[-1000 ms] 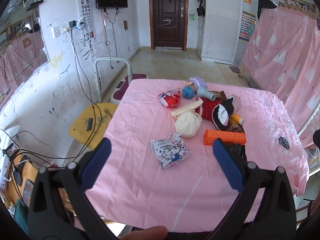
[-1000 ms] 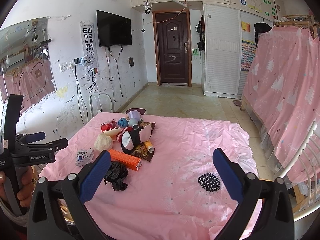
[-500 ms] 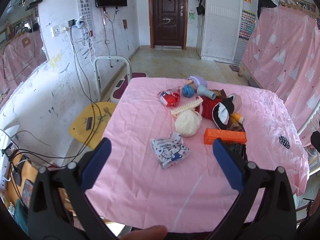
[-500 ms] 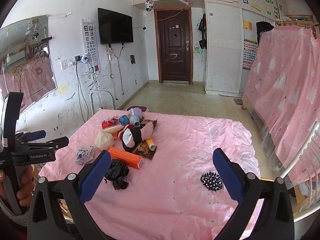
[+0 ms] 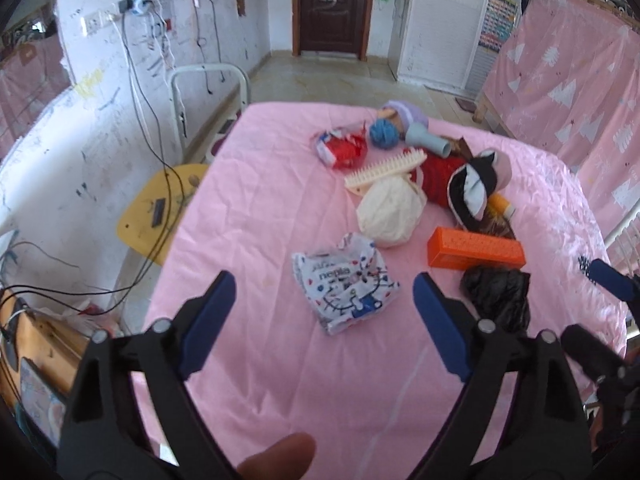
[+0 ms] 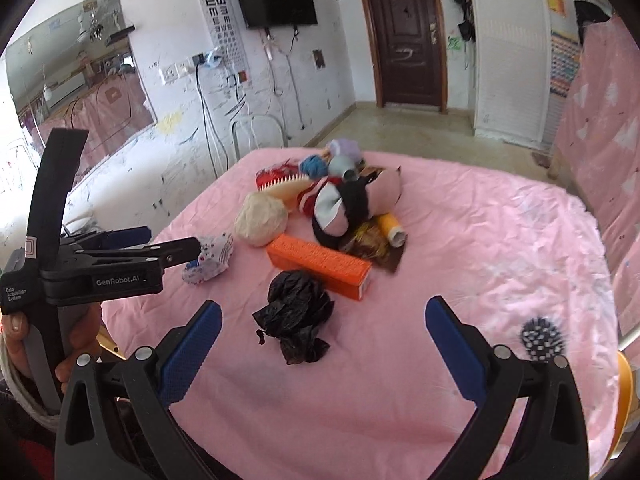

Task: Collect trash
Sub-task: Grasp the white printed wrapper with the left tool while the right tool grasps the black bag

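Collection has not visibly begun: nothing is held and no bin or bag for the trash is in view. The left gripper (image 5: pixel 320 316) has its jaws released, though they have just been closing somewhat, with nothing between them; the crumpled printed wrapper (image 5: pixel 346 282) lies just beyond the tips at 12 o'clock. The right gripper (image 6: pixel 322 344) also stands with jaws released and empty, the crumpled black bag (image 6: pixel 296 312) lying ahead at 11 o'clock, not touched. Farther out on the pink-covered worktop (image 5: pixel 260 200), at 1 o'clock in the left view, sit an orange box (image 5: pixel 474 252), a cream bundle (image 5: pixel 390 212), a comb (image 5: pixel 386 168), a red packet (image 5: pixel 342 148) and a blue yarn ball (image 5: pixel 384 134). In my judgement the wrapper and black bag are the nearest likely trash; every item remains to be gathered.
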Demonstrator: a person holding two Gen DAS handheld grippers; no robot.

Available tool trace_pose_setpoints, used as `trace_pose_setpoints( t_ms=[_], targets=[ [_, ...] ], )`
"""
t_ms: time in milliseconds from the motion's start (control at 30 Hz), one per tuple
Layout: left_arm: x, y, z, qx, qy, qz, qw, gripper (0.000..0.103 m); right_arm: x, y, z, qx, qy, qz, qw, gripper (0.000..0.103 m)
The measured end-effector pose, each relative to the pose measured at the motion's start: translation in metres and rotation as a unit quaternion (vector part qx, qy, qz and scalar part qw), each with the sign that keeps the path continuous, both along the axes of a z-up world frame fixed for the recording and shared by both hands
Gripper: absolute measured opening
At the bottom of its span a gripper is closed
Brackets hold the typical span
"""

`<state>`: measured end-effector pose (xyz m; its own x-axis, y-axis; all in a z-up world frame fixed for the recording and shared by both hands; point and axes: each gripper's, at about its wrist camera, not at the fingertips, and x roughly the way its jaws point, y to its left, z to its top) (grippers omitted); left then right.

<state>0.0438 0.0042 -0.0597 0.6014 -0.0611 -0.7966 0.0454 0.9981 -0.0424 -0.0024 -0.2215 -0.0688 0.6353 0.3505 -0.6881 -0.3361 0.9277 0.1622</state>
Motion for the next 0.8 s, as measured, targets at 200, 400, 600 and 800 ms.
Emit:
trace_pose_setpoints(
  t_ms=[200,400,600,800],
  targets=[
    [0.015,-0.002,-0.017,-0.003,0.024,-0.026,0.9994,0.073,0.018,0.01,-0.02,-0.002,0.032,0.014,0.999,0.092],
    [0.029,-0.002,-0.028,-0.004,0.039,-0.036,0.9986,0.058,0.031,0.015,-0.032,0.004,0.059,0.024,0.998,0.078],
    [0.027,-0.008,-0.027,0.002,0.029,-0.053,0.9982,0.043,0.042,0.018,-0.042,0.019,0.085,0.031,0.996,0.053],
    [0.022,-0.019,-0.021,0.022,0.015,-0.06,0.9979,0.028,0.039,0.018,-0.043,0.011,0.076,0.031,0.997,0.018]
  ],
)
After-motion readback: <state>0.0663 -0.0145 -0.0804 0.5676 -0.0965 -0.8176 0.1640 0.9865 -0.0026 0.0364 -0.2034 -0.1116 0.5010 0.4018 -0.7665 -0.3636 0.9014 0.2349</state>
